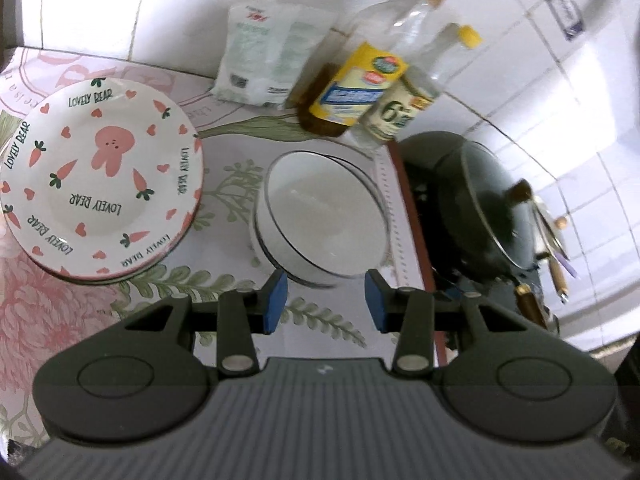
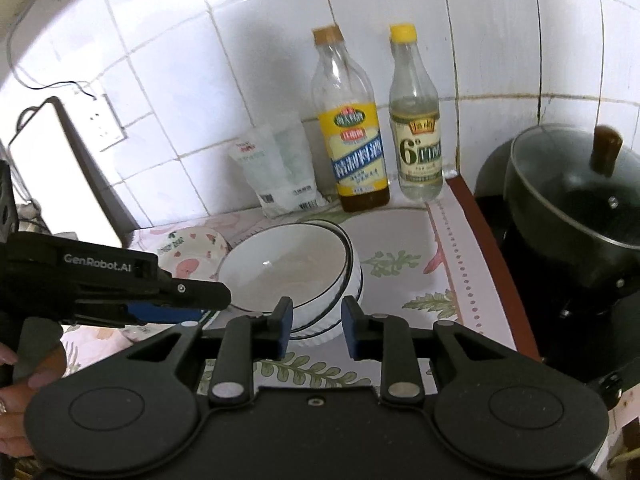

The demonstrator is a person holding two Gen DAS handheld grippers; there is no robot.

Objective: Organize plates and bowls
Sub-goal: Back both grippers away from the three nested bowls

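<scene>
Both tongs stand partly open and empty, with no pad touching anything. The left tongs [image 1: 325,302] hang just short of the near rim of the stacked white bowls [image 1: 320,216], gap aimed at that rim; the right tongs [image 2: 316,328] sit likewise at the near wall of the same bowls, seen in the right wrist view, with white ribbed wall showing through the gap but no contact. Judged from both views, neither hand is clearly the nearer; the bowls lie straight ahead of each and slightly below. The bowls are round, so no long axis governs the approach. To the left of the bowls, well apart on the flowered table [image 1: 224,300], rests the stack of rabbit-print plates [image 1: 100,176]. Behind the bowls stand two bottles [image 2: 352,136] and a white packet [image 2: 276,172] against the tiled wall; to their right a lidded pot [image 2: 572,200].
</scene>
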